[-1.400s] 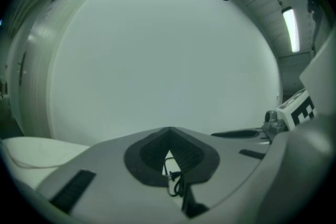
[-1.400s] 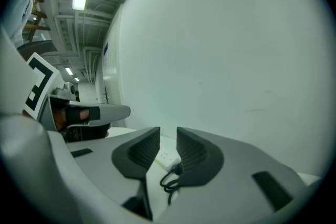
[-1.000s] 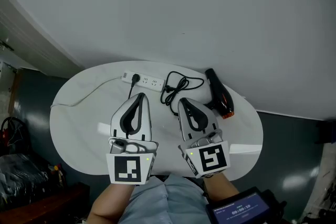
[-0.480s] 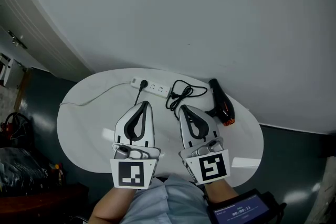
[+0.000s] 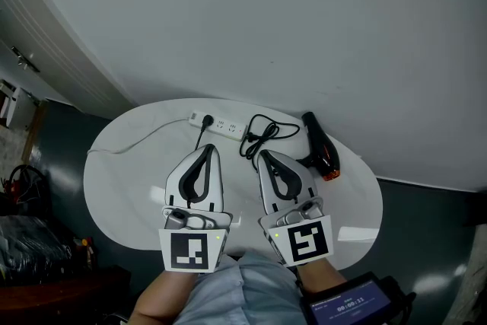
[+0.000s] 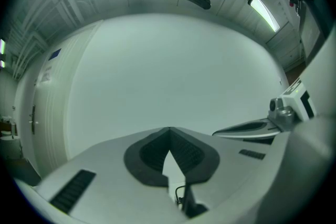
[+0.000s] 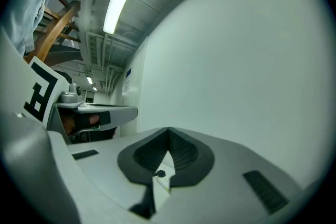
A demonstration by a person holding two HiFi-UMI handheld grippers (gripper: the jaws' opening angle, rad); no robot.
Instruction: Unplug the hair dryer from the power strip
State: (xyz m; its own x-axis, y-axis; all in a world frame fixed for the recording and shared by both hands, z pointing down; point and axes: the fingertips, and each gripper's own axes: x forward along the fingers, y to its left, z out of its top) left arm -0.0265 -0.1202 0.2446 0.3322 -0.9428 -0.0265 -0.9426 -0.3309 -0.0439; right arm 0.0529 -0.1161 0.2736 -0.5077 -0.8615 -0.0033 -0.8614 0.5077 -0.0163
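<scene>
Grippers sit side by side over the near half of the table (image 5: 114, 186), both pointing away from me toward the wall (image 5: 304, 27).

Left gripper (image 5: 205, 149): its own view shows the jaws pressed together at the tips with nothing caught between them. A narrow slit stays open behind the tips, and a scrap of black cord shows through it.

Right gripper (image 5: 263, 155): same reading in its view, tips meeting, empty. From the head view I see neither gripper touching anything on the table.

Dryer (image 5: 319, 145) lies at the far right of the table. It has a black body with orange at the end nearer me. It is ahead and right of the right gripper, clear of it.

Cord (image 5: 262, 132) is a loose black tangle between the dryer and the strip (image 5: 222, 125).

Strip is white, near the far edge, ahead of the left gripper. Plug (image 5: 207, 120), black, is seated in the strip near its left end, and a black lead runs from it toward the left gripper's tip.

White lead (image 5: 129, 141) leaves the strip's left end and trails toward the table's left edge.

Screen (image 5: 346, 306) glows at bottom right, nearer me than the right gripper. I cannot read it.
</scene>
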